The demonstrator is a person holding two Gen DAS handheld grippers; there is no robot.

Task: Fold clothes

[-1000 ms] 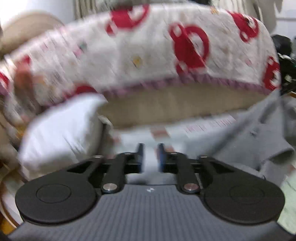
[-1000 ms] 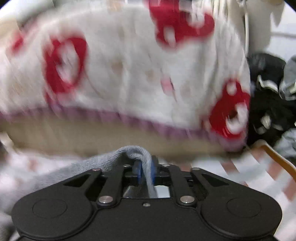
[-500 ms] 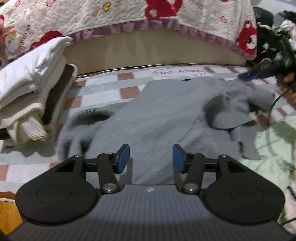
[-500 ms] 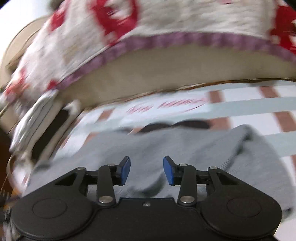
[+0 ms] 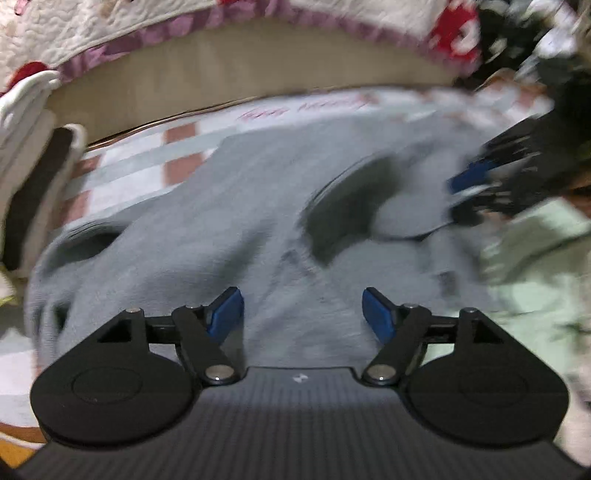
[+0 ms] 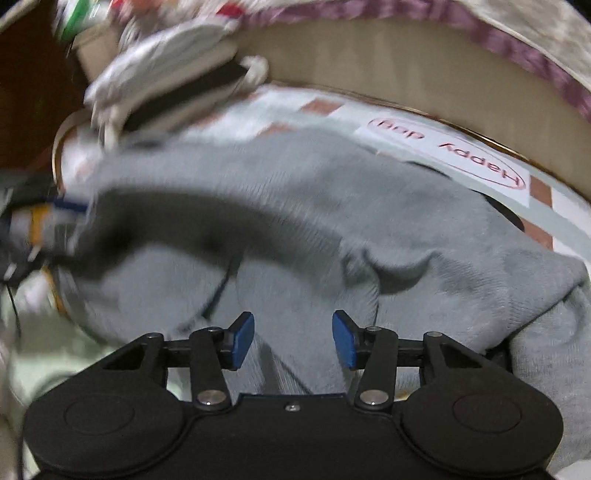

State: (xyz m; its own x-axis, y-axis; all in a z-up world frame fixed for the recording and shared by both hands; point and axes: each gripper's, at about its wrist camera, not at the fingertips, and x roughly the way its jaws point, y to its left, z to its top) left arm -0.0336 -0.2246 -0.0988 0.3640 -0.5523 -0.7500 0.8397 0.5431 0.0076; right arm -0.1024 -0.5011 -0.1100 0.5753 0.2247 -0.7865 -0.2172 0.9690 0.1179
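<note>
Both hand-held grippers point(image 5: 303, 314) point(image 6: 293, 339) gape above grey sweater point(image 5: 229, 221).

home bedroom, quilted bedspread point(image 5: 110, 33) over bed edge, checked mat point(image 5: 147, 162), stack of folded clothes point(image 6: 166, 85)

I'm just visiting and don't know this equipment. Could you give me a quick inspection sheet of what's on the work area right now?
Surface: checked cloth with white, grey and reddish squares, printed "Happy day".
Job's things: grey sweater spread out, rumpled, not folded.
Clutter: stack of folded clothes at the edge; pale green fabric beside the sweater.
Grippers: left gripper and right gripper both over the sweater, jaws apart, holding nothing.
Cables: thin dark cable at the left edge of the right wrist view.
Surroundings: quilt with red prints draped behind; dark heap, too blurred to identify.
</note>
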